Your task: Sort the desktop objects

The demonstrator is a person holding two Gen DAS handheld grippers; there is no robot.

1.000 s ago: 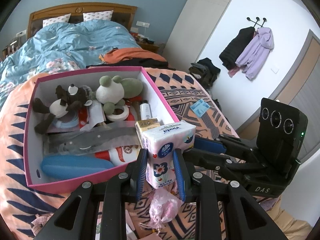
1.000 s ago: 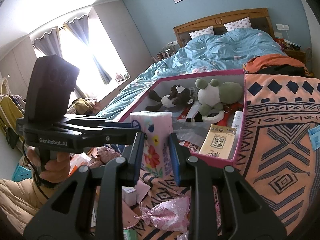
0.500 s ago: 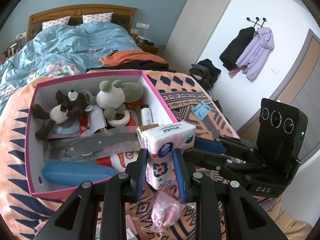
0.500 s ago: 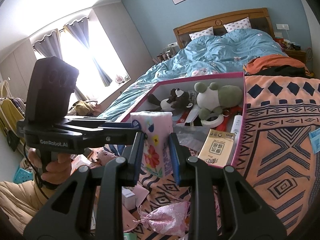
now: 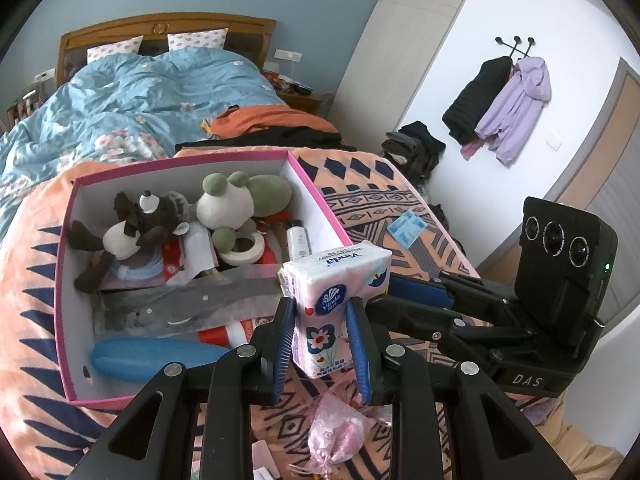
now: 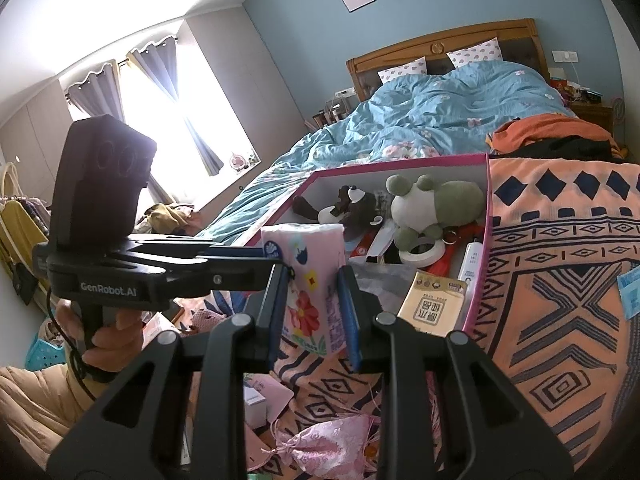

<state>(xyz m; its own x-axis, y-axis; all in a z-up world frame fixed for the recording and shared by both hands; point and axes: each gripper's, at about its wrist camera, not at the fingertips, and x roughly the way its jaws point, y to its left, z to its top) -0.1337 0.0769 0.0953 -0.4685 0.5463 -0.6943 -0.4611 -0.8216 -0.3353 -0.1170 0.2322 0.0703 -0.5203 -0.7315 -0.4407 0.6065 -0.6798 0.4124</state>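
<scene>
while both grippers held the tissue pack (image 5: 335,303) in the air just before the pink box (image 5: 64,280), the left gripper (image 5: 322,350) had its jaws clenched on its lower half and the right gripper (image 6: 313,312) pinched it from the other side. it looked light and soft, so a firm squeeze would dent it. the box was crowded with plush toys (image 5: 224,204) and a tape roll (image 5: 244,249); the open room seemed small, near its front right corner.
</scene>
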